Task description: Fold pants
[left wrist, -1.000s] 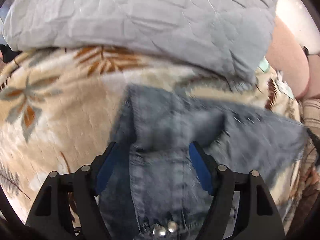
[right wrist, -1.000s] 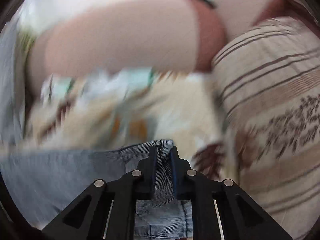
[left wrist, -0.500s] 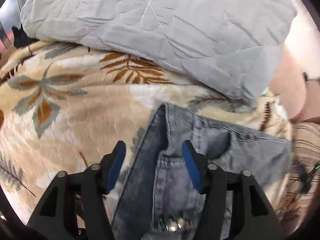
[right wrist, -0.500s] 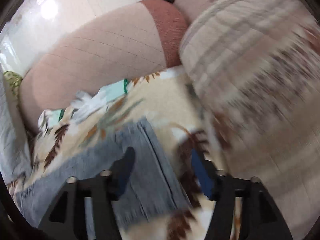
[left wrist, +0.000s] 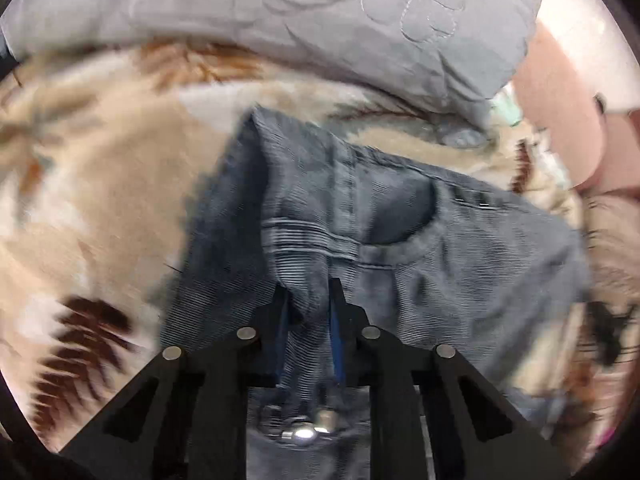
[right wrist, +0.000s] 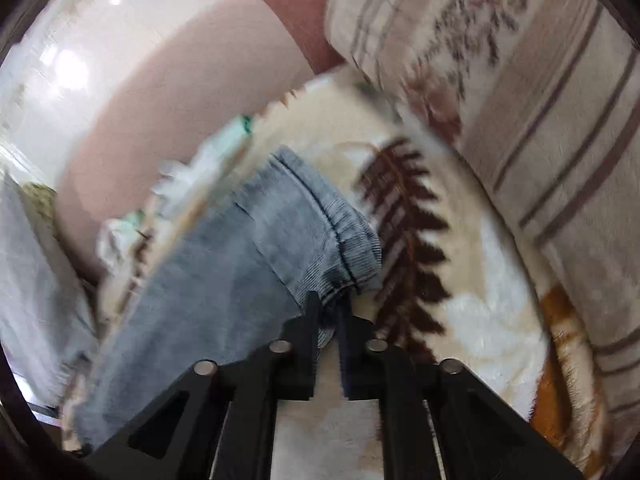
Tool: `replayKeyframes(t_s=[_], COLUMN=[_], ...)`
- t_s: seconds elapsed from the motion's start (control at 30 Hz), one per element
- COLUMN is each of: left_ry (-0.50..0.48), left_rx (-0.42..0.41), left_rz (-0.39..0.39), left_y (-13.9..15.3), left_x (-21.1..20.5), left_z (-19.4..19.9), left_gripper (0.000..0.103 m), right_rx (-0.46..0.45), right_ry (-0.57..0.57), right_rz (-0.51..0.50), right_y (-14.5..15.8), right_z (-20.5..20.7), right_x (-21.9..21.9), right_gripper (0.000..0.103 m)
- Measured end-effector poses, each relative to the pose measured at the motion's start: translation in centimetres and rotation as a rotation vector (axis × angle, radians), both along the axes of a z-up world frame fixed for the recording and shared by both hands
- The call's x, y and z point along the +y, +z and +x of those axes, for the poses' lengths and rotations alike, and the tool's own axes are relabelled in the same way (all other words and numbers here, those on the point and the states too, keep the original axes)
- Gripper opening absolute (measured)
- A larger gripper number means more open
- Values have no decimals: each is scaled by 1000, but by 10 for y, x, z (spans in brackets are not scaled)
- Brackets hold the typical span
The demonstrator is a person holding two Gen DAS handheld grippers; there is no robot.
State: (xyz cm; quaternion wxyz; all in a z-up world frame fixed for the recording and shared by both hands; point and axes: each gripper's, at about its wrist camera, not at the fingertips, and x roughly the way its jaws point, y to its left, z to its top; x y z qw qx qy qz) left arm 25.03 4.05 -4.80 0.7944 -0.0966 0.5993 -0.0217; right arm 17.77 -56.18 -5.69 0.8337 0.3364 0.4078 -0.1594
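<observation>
Pants (left wrist: 420,264) faded denim, metal rivets; blanket (left wrist: 112,184) fuzzy fleece; quilt (left wrist: 320,20) matt stitched cloth.

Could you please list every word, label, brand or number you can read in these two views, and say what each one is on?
None: no readable text in either view.
Denim pants: metal buttons blurred, no legible marking.
Leaf-print blanket, grey quilt, striped cushion: patterns only.

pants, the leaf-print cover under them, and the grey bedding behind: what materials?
Pants: looks like faded blue-grey denim, going by the ribbed weave, stitched pocket seam and metal button.
Leaf-print blanket: probably plush fleece; fuzzy, matte nap.
Grey quilt: likely padded woven cotton or polyester; stitched flower pattern, puffy creases.
</observation>
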Motion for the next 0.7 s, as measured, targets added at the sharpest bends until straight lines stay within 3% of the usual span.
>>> replayKeyframes(t_s=[0.07,0.17,0.2,0.27,0.33,0.4,0.43,0.47,0.5,0.53,0.57,0.63,0.7], left_ry=[-16,2,4,2,16,63,87,125,146,166,181,172,131], left_rx=[3,7,6,16,5,-35,-48,-53,-51,-47,-36,-14,15], left_rz=[38,77,85,74,37,-2,-9,-29,-52,-90,-145,-183,-151], left_y=[-8,-20,-18,-11,4,22,29,37,40,42,44,44,40], left_x=[-2,-9,-10,-10,2,23,34,47,56,59,63,63,48], left_z=[1,3,2,-1,-8,-17,-20,-20,-19,-14,-11,-3,10], left_gripper=[17,19,19,19,22,25,35,53,60,67,67,68,69], right_rx=[-27,120,108,63,11,-14,-27,-36,-41,-39,-32,-12,-3], right_ry=[-8,-3,-5,-31,-10,8,26,42,56,74,82,110,133], right_rz=[-45,-33,-14,-4,19,-28,-62,-92,-111,-122,-130,-133,-118], right_y=[11,-26,-31,-15,3,24,36,47,55,63,67,71,69], right_z=[-13,-17,-21,-30,-39,-47,-51,-52,-53,-50,-47,-33,-17], right_x=[0,-7,-10,-12,-15,-16,-16,-17,-17,-18,-18,-17,-18], right_gripper=[7,8,12,25,27,39,44,52,63,67,72,73,72])
